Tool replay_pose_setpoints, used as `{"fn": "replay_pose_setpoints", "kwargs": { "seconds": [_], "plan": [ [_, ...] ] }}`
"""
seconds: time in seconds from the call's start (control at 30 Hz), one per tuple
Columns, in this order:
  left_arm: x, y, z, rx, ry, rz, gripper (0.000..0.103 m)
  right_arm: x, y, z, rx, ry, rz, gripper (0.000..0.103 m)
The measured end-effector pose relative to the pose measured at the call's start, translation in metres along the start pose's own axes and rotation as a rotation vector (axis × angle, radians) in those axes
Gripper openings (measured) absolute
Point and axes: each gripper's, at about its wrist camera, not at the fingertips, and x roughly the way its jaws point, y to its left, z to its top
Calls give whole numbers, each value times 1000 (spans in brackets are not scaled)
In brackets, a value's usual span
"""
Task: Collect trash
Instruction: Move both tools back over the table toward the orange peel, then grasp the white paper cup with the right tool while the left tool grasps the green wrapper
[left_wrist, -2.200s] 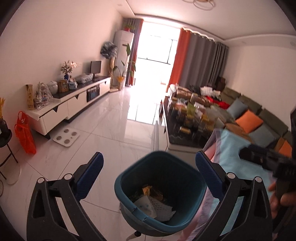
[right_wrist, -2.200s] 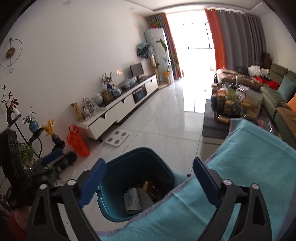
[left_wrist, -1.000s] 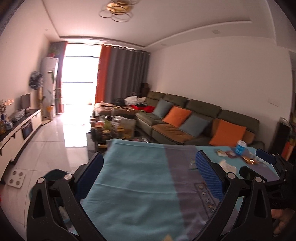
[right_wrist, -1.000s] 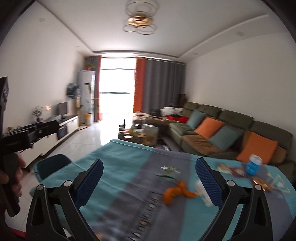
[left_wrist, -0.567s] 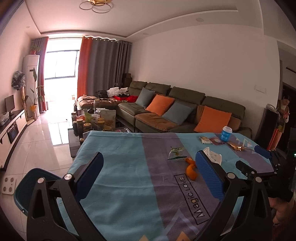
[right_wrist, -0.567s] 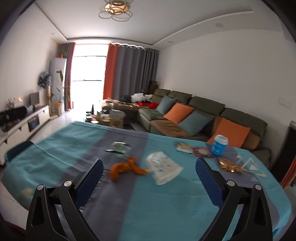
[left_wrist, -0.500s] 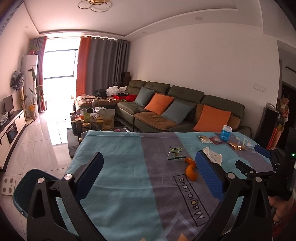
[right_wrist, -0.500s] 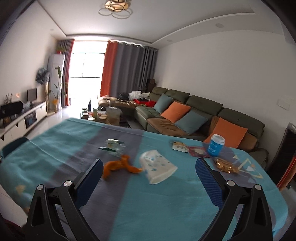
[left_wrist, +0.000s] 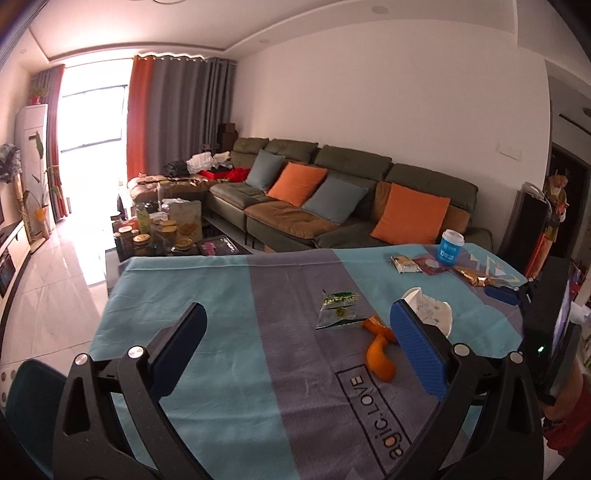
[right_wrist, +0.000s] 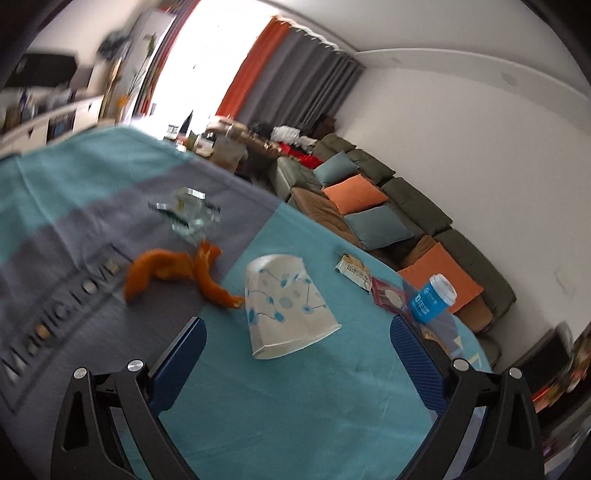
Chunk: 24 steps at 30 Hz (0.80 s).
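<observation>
— Hovering over the tablecloth (right_wrist: 332, 406), your right gripper (right_wrist: 297, 354) is spread wide, empty; the tipped paper cup (right_wrist: 286, 304) lies just ahead between its fingers.
— And your left gripper (left_wrist: 295, 347)?
— Also spread, empty, above the cloth. Orange peel (right_wrist: 166, 271) touches the cup; a torn wrapper (left_wrist: 338, 308) lies just beyond the peel.

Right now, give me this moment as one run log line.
phase: approach | left claw: open, empty | right claw: open, above tipped white paper cup | curled orange peel beside cup | teal tablecloth
</observation>
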Motion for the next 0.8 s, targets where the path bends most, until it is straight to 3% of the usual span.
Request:
{"fn": "replay_pose_setpoints", "kwargs": {
  "seconds": [0.4, 0.53, 0.8],
  "plan": [
    [59, -5, 5, 25, 58, -62, 98, 31, 3, 5, -95, 62, -9, 79],
    [88, -14, 8, 34, 106, -124, 98, 38, 6, 6, -128, 78, 0, 73],
    [156, -32, 3, 2, 247, -204, 98, 44, 8, 8, -147, 107, 20, 46]
  ]
}}
